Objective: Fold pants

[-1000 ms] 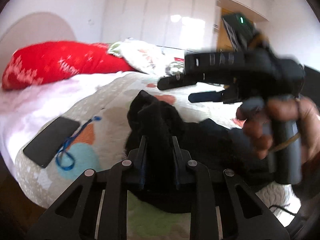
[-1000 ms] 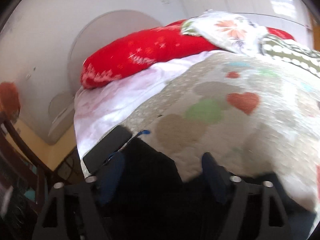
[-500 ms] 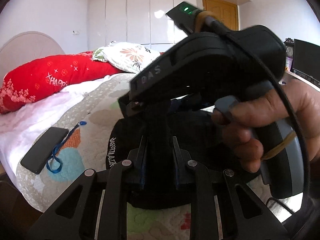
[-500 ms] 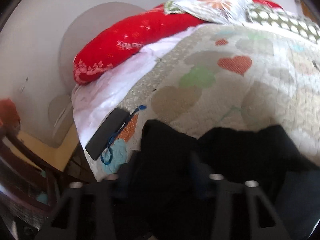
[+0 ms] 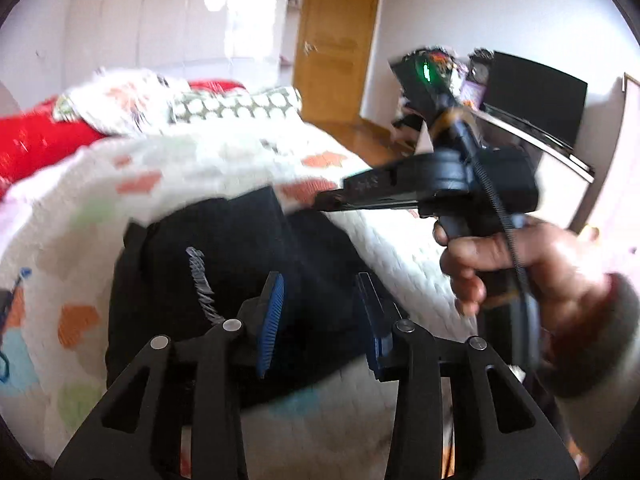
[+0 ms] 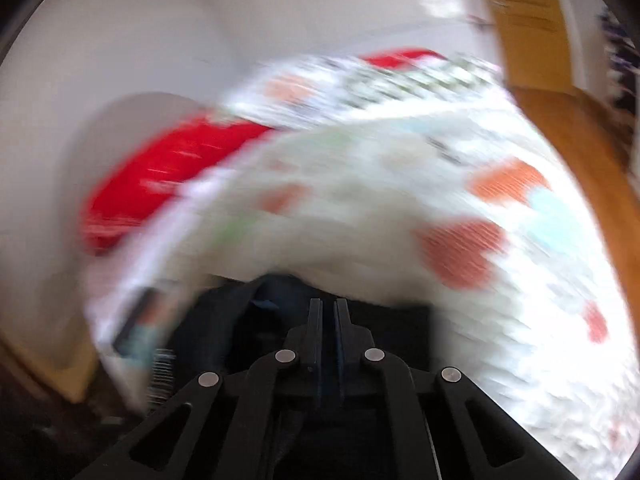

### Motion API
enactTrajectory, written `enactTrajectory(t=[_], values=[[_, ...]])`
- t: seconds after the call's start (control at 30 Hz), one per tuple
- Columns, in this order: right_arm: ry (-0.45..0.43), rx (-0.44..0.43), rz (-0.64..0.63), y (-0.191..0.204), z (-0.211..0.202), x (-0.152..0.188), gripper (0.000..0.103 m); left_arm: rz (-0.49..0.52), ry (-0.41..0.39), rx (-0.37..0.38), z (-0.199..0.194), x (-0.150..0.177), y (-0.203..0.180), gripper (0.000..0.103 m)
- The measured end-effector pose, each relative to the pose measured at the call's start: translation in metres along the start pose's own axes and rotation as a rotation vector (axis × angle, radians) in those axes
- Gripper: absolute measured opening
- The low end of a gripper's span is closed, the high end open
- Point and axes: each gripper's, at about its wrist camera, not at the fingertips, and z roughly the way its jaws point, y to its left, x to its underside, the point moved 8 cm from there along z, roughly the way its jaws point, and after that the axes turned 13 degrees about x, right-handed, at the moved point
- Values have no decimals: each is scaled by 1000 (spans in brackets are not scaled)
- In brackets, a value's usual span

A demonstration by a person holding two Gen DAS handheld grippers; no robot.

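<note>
Sunlit bedroom: a bed under a white quilt (image 5: 224, 160) patched with coloured hearts fills both views. On its near edge lie the black pants (image 5: 224, 264), bunched into a dark heap with a strip of white lettering on the cloth. The left gripper (image 5: 320, 312) hovers just over the heap with its blue-padded fingers (image 5: 274, 312) spread wide apart and nothing between them. To the right of the pants, the left wrist view shows the right gripper (image 5: 332, 202) held in the person's right hand (image 5: 520, 272), its tip reaching toward the far corner of the cloth; a green light glows on its top. The right wrist view, heavily blurred, alone shows that gripper's jaws (image 6: 325, 312) brought almost together above the dark fabric (image 6: 248, 320); whether any cloth is pinched there cannot be told. Farther off, a red pillow (image 5: 36, 148) and a polka-dot cushion (image 5: 240, 106) sit at the bed's far left. Only the left wrist view shows the wooden door (image 5: 336, 40) and a dark screen (image 5: 536, 100) at far right.
</note>
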Motion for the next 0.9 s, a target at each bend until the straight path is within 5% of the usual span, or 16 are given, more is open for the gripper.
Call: enactTrajectory(t=[0.07,0.2,0.27,0.3,0.33,0.57,0.67,0.7,0.73,0.77,0.9], values=[[27,-13,49,-15,3,11,5,-1,3,3,-16,5,4,38],[-28,-161,73,-7,-29,10,10,-9,-55,-86,-54,2,32,68],[-42,-230,27,12,-41,12,34,-18,-65,-148,-59,2,52,68],[-29,-247,7,22,-41,15,65,-35,-72,-166,-61,2,61,68],[-11,-264,-9,32,-38,19,79,-57,-76,-171,-63,3,69,68],[125,-329,81,55,11,42,79,-130,-52,-213,-57,20,108,68],[112,-326,65,68,13,45,80,-174,-7,-190,-38,32,117,68],[94,-316,51,71,12,45,68,-188,5,-180,-32,34,118,68],[82,-320,39,73,10,44,36,-197,12,-174,-28,34,117,68],[74,-330,32,75,7,42,23,-203,11,-163,-26,32,115,68],[-24,-301,-10,64,-24,24,13,-166,-40,-110,-36,9,96,68]])
